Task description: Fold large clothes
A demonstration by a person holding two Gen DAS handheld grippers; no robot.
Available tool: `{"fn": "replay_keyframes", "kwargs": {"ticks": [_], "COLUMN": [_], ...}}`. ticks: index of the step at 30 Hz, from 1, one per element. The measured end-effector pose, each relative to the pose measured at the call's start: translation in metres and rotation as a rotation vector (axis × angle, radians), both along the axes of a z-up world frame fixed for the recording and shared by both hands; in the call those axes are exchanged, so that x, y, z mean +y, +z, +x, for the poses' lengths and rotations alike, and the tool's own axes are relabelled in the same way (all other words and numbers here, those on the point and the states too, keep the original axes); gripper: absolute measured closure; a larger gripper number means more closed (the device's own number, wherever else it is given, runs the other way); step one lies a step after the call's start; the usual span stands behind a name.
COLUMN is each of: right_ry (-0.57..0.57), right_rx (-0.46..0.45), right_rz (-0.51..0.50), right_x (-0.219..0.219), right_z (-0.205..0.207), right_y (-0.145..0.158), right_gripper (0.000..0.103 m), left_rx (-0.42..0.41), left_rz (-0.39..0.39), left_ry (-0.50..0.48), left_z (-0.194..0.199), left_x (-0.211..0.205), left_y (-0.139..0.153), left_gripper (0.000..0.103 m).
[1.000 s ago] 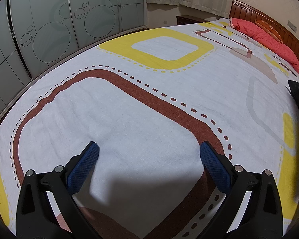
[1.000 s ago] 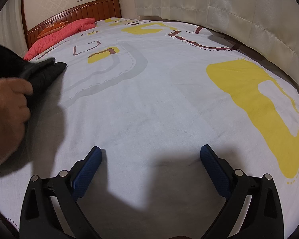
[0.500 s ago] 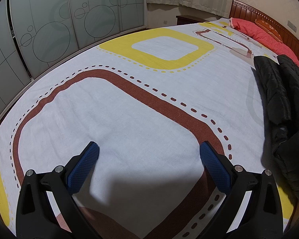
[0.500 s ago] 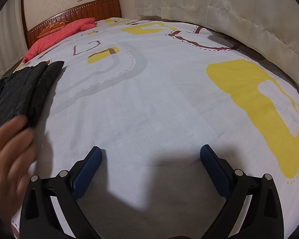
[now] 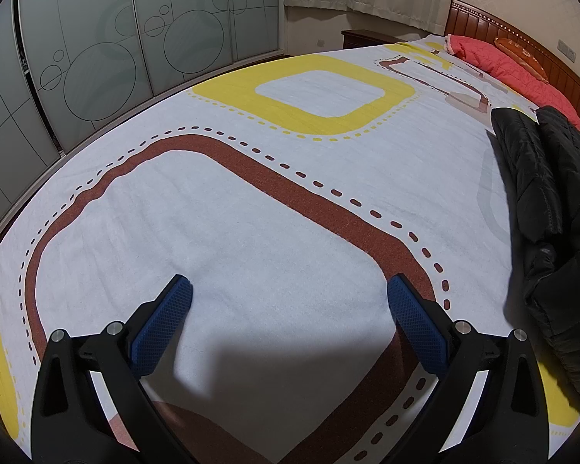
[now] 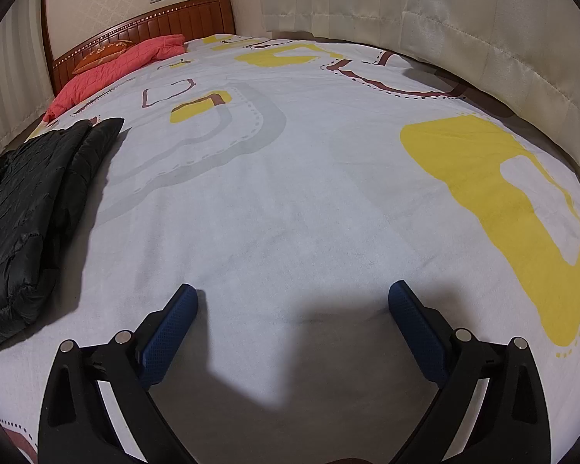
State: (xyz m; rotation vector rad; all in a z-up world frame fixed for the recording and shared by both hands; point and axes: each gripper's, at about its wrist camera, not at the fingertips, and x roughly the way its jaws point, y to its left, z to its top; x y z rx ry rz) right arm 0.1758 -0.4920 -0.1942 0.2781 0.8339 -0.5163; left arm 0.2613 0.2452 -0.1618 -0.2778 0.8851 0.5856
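Lying heaped and unfolded, the black padded jacket (image 5: 545, 208) sits on the bed (image 5: 251, 212) between both views. Left claw (image 5: 289, 290) and right claw (image 6: 293, 294) gape wide, empty, well apart from it. Judged: folding not yet begun; everything remains.

Both wrist views low over bed (image 5: 251, 212), facing apart, probably sharing black jacket (image 6: 31, 201)
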Motion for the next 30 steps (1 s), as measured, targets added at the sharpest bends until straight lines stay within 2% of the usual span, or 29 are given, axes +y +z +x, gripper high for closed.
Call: {"fn": "replay_keyframes", "kwargs": {"ticks": [10, 14, 16, 17, 19, 22, 30], "right_ry": [-0.002, -0.014, -0.093, -0.096, -0.095, -0.045, 0.060], "right_rx": [0.012, 0.003, -0.036, -0.067, -0.103, -0.127, -0.147], "right_rz": [-0.018, 0.024, 0.040, 0.041, 0.014, -0.013, -0.004], "right_x": [0.002, -0.003, -0.001, 0.004, 0.016, 0.042, 0.089], "right_z": [0.001, -0.002, -0.016, -0.022, -0.032, -0.045, -0.069], "right_y": [0.000, 0.007, 0.019, 0.026, 0.040, 0.058, 0.071], "right_gripper": [0.005, 0.005, 0.005, 0.005, 0.005, 0.005, 0.005], "left_rx": [0.011, 0.011, 0.024, 0.020, 0.002, 0.023, -0.059], "left_rz": [0.000, 0.003, 0.041, 0.069, 0.113, 0.135, 0.037], "left_ry": [0.002, 0.010, 0.037, 0.032, -0.006, -0.053, -0.220], "left_z": [0.002, -0.001, -0.007, -0.011, -0.021, -0.031, -0.066], "left_x": [0.000, -0.003, -0.010, -0.017, -0.037, -0.069, -0.132], "left_y": [-0.003, 0.001, 0.009, 0.014, 0.028, 0.046, 0.078], "left_gripper": [0.002, 0.002, 0.002, 0.002, 0.002, 0.002, 0.002]}}
